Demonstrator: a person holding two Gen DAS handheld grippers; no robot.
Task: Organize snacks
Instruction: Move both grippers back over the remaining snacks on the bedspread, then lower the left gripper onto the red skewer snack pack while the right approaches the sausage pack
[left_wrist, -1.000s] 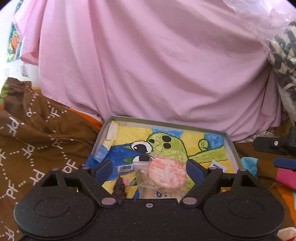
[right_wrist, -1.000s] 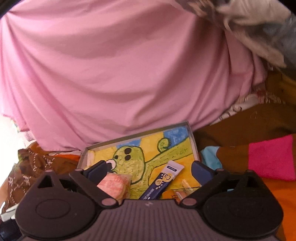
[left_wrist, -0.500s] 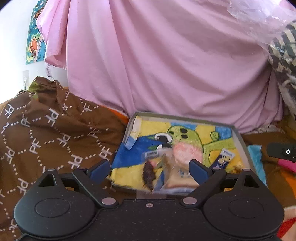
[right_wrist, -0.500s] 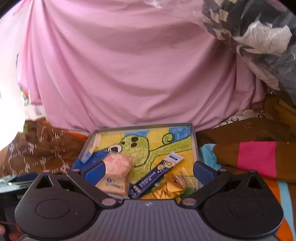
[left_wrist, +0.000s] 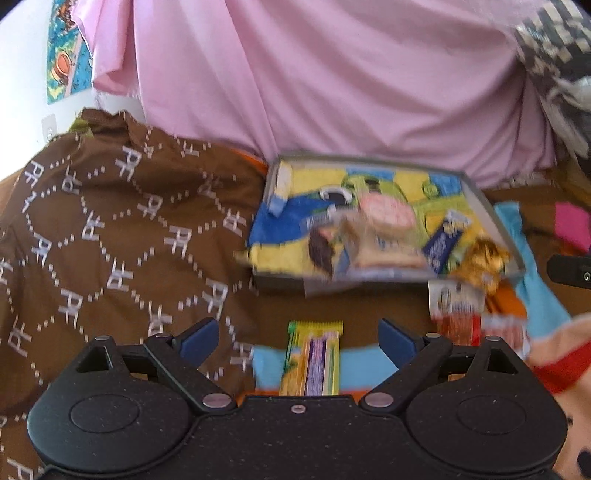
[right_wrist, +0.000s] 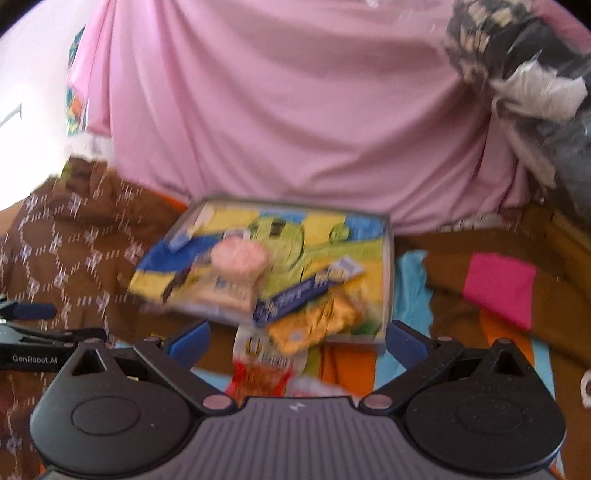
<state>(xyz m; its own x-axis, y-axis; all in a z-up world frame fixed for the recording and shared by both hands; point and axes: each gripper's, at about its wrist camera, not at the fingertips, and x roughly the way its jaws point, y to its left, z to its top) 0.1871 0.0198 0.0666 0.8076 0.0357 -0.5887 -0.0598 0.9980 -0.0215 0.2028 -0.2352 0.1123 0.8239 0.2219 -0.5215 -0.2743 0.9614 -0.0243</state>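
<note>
Yellow-green snack bar (left_wrist: 313, 360) lies lengthwise between spread, empty left gripper (left_wrist: 298, 332) fingers — nearest; right gripper (right_wrist: 298, 338), also spread, is held over red-white packet (right_wrist: 264, 363).

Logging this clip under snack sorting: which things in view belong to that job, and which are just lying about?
Job:
tray
pink round snack
blue stick pack
gold wrapper
yellow-green bar
red-and-white packet
both open grippers, left gripper, right gripper

Lying about:
pink sheet
brown printed cloth
wall poster
</note>
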